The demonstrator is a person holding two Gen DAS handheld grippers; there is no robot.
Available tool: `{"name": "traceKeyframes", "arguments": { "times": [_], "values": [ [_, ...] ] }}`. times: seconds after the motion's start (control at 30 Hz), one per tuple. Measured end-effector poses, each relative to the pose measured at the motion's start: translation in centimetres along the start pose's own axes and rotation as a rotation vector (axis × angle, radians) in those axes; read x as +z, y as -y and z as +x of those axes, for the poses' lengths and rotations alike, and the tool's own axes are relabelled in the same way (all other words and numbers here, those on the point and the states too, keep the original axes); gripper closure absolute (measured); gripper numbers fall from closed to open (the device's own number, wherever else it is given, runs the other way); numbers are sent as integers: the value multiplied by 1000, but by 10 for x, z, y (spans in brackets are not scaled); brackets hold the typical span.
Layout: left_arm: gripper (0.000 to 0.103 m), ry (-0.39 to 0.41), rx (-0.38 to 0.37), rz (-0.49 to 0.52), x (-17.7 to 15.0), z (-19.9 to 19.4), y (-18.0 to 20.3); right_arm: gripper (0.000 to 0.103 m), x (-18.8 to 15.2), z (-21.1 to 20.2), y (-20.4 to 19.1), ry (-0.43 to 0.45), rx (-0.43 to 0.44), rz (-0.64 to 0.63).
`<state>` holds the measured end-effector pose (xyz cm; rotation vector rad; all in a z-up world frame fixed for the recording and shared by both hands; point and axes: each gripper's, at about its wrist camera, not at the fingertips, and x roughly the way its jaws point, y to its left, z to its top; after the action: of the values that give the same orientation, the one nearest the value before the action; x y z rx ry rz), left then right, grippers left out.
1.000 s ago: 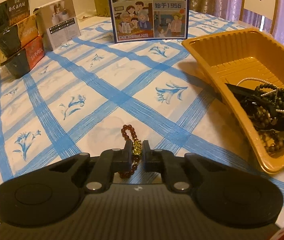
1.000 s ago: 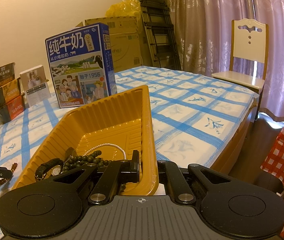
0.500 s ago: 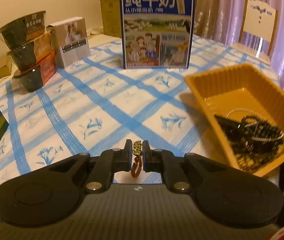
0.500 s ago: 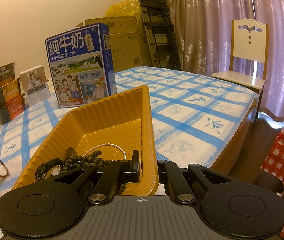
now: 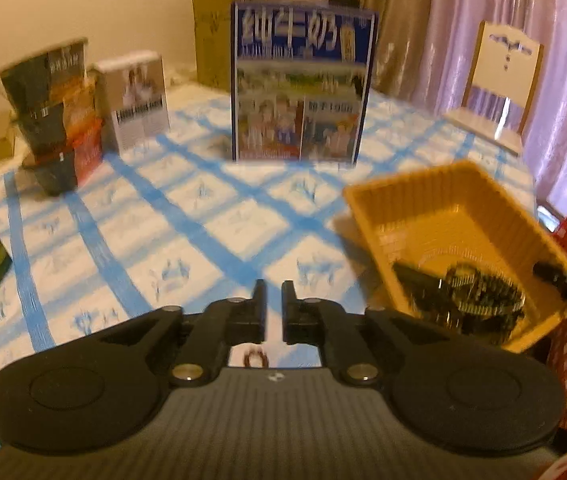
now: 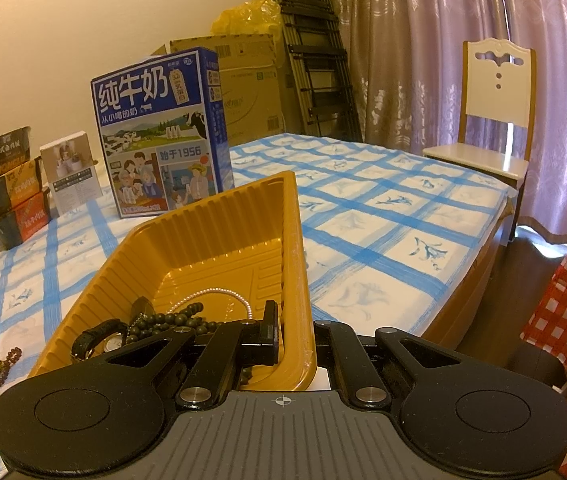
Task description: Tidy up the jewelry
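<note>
Bracelet (image 6: 3, 368) lies on the counter just left of the tray (image 6: 219, 220), below near-closed empty left fingers (image 5: 259, 304), nearer them; right fingers (image 6: 270, 326) pinch the tray wall

Home room: desk (image 6: 383, 216) under blue-checked floral cloth, wooden chair (image 6: 495, 120), lilac curtains (image 6: 423, 40), stacked cardboard boxes (image 6: 243, 80), folded ladder (image 6: 315, 60).

Counted: one orange tray (image 6: 211, 232); one milk carton (image 6: 159, 136); three stacked noodle bowls (image 6: 7, 188); one chair (image 6: 495, 120); one red bead bracelet (image 6: 3, 368) on bench.
</note>
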<state>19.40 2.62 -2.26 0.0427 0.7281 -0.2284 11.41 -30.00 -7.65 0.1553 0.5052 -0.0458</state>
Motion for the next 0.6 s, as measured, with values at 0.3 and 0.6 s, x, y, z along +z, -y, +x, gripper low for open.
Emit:
{"name": "traceKeyframes", "arguments": {
  "times": [0.3,0.6],
  "values": [
    [81,-140,32,57,-49,48,-13,97,0,1,-1,2,-1,-5],
    [82,-178,-22,59,-61,67,-31,97,0,0,-2,0,-3,-7]
  ]
}}
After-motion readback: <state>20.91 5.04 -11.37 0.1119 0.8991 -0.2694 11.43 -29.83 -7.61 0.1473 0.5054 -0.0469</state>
